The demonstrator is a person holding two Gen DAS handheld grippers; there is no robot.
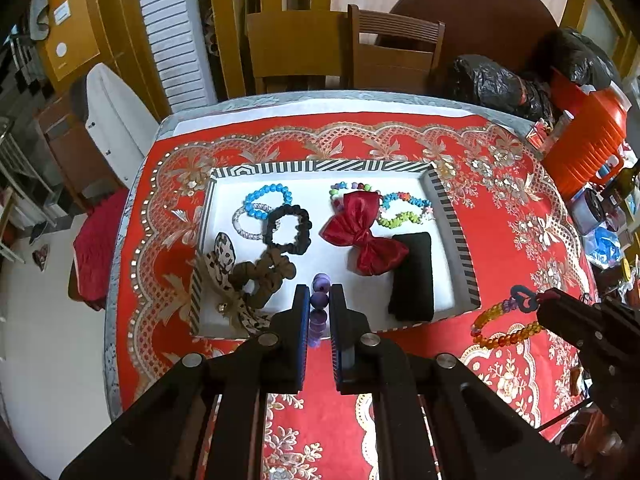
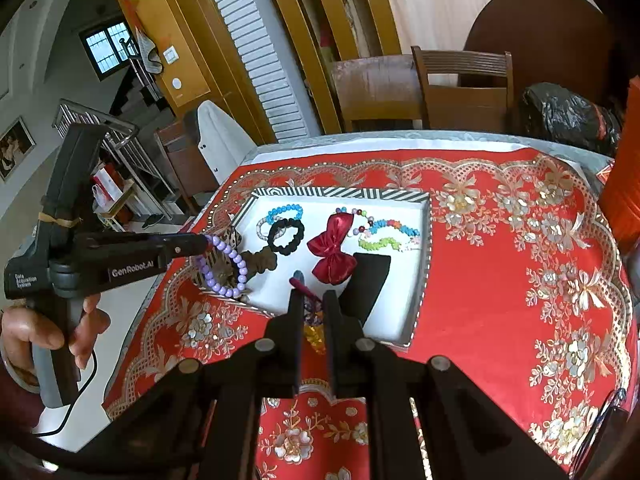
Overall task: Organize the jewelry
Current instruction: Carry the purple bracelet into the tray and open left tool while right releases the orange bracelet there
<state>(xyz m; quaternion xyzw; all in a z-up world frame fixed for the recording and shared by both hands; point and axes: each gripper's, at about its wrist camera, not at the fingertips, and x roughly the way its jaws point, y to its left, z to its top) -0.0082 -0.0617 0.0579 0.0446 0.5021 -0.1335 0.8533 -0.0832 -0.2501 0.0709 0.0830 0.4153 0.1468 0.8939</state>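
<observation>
Red tablecloth point(image 1: 500, 240); both tools grip beaded bracelets.

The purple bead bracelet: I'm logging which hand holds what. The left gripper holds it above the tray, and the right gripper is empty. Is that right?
Not quite. The left gripper does hold the purple bead bracelet above the tray, but the right gripper is not empty: the left wrist view shows it shut on an orange and yellow bead bracelet that hangs over the red tablecloth.

A glossy satin red bow point(image 1: 362, 236) and a matt black cloth band point(image 1: 412, 276) are seen mid-frame in the smooth white tray point(image 1: 224, 208); glassy beads form the purple bracelet point(image 2: 224, 268); the chair point(image 1: 396, 52) at the top is wooden.
</observation>
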